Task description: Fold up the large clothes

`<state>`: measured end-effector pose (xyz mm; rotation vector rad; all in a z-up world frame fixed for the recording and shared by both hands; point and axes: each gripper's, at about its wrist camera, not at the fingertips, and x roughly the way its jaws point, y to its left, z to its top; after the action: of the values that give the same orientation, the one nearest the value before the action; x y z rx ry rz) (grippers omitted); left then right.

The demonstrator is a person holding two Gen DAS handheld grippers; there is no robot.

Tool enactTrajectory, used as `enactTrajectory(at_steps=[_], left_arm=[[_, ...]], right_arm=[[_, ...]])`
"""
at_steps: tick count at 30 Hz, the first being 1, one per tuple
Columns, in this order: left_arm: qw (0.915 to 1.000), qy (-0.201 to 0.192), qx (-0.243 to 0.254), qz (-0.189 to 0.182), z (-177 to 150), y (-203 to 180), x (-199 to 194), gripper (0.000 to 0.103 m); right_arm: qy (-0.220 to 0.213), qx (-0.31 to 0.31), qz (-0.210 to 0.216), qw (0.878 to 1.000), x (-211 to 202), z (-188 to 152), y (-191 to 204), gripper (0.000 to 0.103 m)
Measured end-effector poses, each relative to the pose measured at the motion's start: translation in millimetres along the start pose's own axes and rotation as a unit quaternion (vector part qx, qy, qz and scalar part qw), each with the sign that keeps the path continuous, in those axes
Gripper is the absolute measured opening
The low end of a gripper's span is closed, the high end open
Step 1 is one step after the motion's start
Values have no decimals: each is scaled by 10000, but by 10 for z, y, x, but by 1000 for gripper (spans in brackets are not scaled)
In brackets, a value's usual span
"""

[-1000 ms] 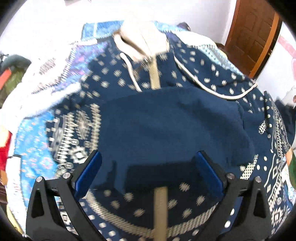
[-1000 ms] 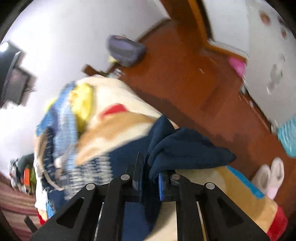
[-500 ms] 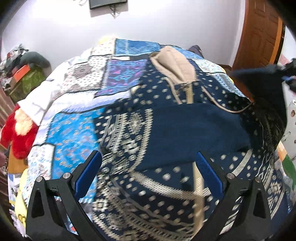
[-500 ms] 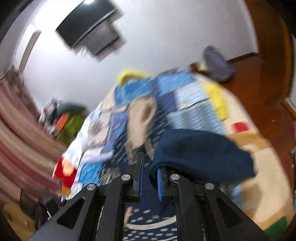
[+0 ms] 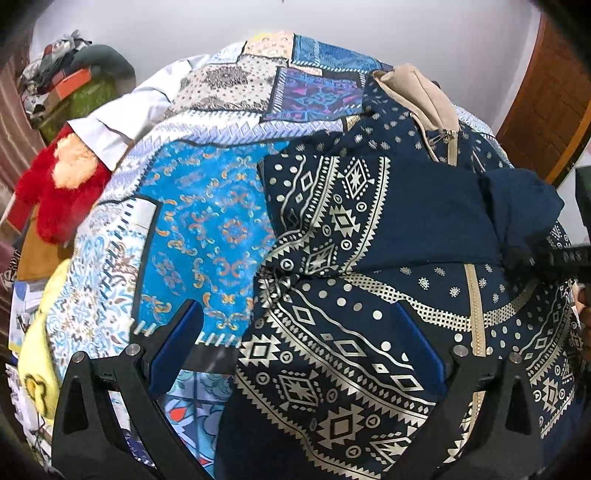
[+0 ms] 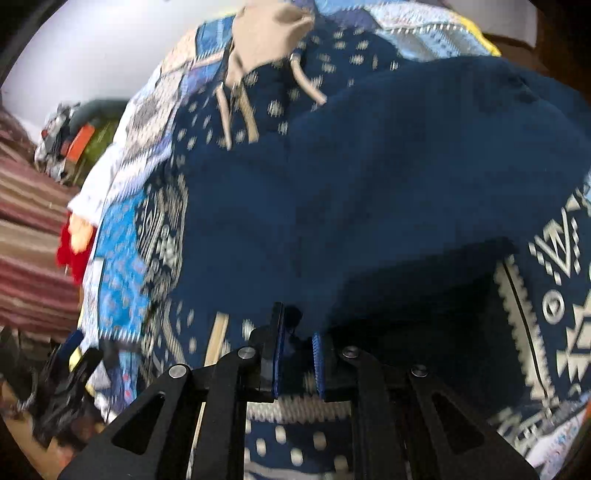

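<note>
While motion blurs right view, right gripper fingers pinch navy sleeve; left gripper fingers spread, empty.

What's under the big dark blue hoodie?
The hoodie lies on a patchwork quilt of blue and white squares. What's beneath the quilt is covered, so it can't be seen.

White wall behind patchwork-covered bed; brown wooden door right; clutter pile left.
</note>
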<state>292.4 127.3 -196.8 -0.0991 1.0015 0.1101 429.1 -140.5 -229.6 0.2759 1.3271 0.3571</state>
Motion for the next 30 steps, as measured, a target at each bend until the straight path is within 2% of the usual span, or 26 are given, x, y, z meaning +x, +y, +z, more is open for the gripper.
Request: enactTrajectory(at_steps=[5,8,12,16,19,23,27,29,30], left_arm=[[9995,-29,109,-278,83,-292,-43,103],[9984,-90,408,-388,186,-582,-111,103],[9936,-251,936,-577,377,-1095,-215,103],[9855,-254,1397,-933,618,-1758,-209,103],[9777,-119,1685,-1245,747,-2249,-105,103],[9697,26,2128,-1201,824,-2895,160,103],[9605,231,2467,-1269,850,-3417,449,102],[9585,179,2636,-1075,849,-3630,604,92],[9576,202,2706,-969,850,-3704,682,79]], right_arm=[[532,-257,-7,9983,-117,-244,-48,10],[483,-512,-44,9975,-280,-392,-108,10],[-67,-822,-65,9966,-688,-544,-241,10],[-781,-509,-237,9954,-1163,-550,-607,10],[-1125,-205,-513,9921,-1443,-559,-993,10],[-1369,81,-989,9856,-1623,-584,-1404,10],[-1348,317,-1148,9837,-1674,-641,-1762,10],[-1310,374,-1240,9829,-1635,-687,-1868,10],[-1290,403,-1248,9829,-1621,-702,-1917,10]])
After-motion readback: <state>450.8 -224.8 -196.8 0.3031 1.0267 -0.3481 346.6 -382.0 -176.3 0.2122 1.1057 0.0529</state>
